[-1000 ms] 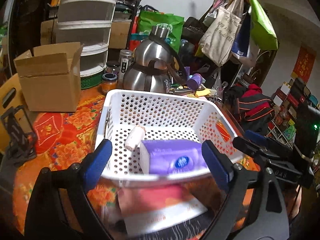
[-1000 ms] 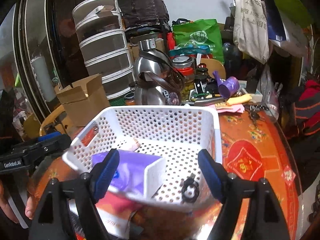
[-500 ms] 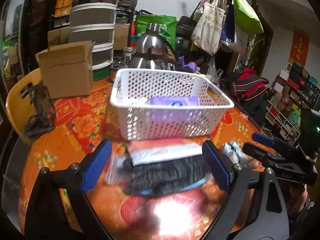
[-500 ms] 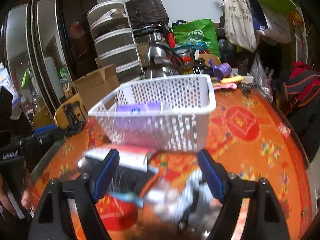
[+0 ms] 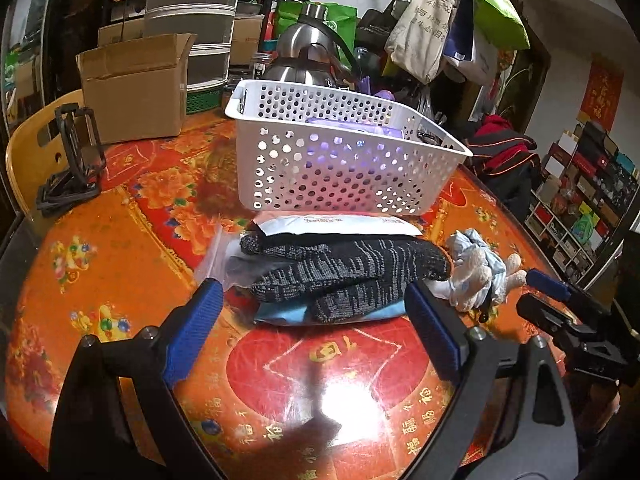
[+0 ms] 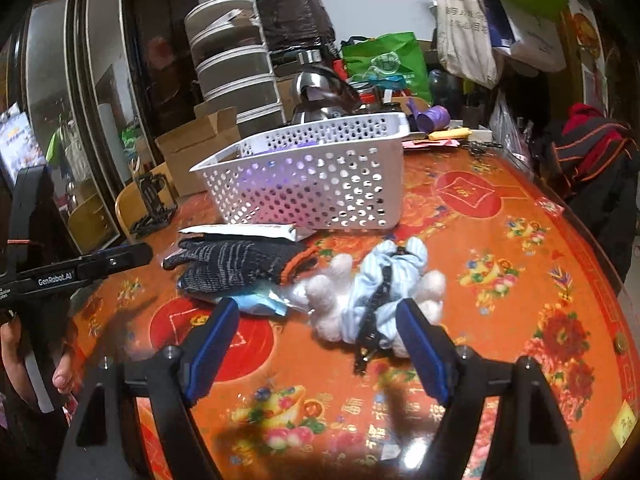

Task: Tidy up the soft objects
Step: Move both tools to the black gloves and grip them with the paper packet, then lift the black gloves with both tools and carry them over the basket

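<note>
A white perforated basket [image 5: 344,168] [image 6: 316,184] stands on the orange table with a purple tissue pack [image 5: 356,130] inside. In front of it lies a pile: a white-and-pink packet [image 5: 340,226], dark knit gloves [image 5: 348,272] [image 6: 236,260] and a light-blue packet [image 5: 280,314] underneath. To their right lies a white plush toy in blue striped cloth [image 5: 476,272] [image 6: 380,300]. My left gripper [image 5: 316,320] is open just short of the gloves, holding nothing. My right gripper [image 6: 320,340] is open with the plush toy between its blue pads [image 6: 420,344], not pressed.
A cardboard box [image 5: 136,88], a steel kettle [image 5: 304,56], stacked drawers and hanging bags crowd the back. A black phone stand [image 5: 72,160] sits at the left by a wooden chair. A person's hand [image 6: 64,376] holds the left gripper. Table edge curves right.
Both grippers have drawn back from above the basket and sunk toward the table. The pile of gloves and the plush toy now lie just ahead. Jaw widths are unchanged.
</note>
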{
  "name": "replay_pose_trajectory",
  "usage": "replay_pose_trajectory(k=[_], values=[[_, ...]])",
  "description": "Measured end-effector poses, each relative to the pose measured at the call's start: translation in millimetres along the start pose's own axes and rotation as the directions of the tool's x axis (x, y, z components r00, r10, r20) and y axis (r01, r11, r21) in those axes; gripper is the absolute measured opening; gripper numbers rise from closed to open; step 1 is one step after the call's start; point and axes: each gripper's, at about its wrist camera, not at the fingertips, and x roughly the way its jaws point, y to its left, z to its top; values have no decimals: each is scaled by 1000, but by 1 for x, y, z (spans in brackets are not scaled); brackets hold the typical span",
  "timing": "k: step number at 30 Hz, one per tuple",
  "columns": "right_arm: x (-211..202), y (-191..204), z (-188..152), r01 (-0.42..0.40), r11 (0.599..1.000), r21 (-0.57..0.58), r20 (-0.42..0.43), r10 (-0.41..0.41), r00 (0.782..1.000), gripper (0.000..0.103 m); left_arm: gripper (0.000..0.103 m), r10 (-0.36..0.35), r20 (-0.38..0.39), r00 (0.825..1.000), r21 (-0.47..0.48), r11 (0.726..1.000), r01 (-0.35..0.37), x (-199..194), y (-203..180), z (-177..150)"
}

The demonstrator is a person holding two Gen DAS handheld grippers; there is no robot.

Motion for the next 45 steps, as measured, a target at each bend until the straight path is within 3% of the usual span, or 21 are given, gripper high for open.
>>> replay_pose_trajectory(k=[10, 15, 18, 23, 30, 34, 45], values=[[28, 27, 36, -32, 999, -40, -11, 31, 999, 80, 91, -5, -8, 1000, -2, 1000, 5, 7, 2, 28], [69, 32, 57, -72, 997, -28, -86, 70, 994, 80, 91, -52, -95, 994, -37, 998, 49, 37, 5, 57], [96, 32, 67, -54, 997, -54, -133, 47, 990, 80, 91, -48, -169, 984, -52, 998, 40, 62, 8, 71], [123, 31, 69, -80, 996, -45, -200, 70, 977, 74, 91, -68, -256, 964, -85, 995, 48, 93, 15, 75], [143, 35, 70, -103, 993, -54, -239, 88, 967, 63, 91, -77, -296, 952, -107, 993, 47, 116, 19, 77], [153, 35, 72, -133, 990, -37, -261, 119, 958, 52, 91, -100, -312, 945, -138, 989, 60, 126, 24, 81], [153, 28, 81, -144, 990, 2, -256, 140, 957, 36, 86, -114, -302, 947, -155, 985, 69, 128, 29, 93]])
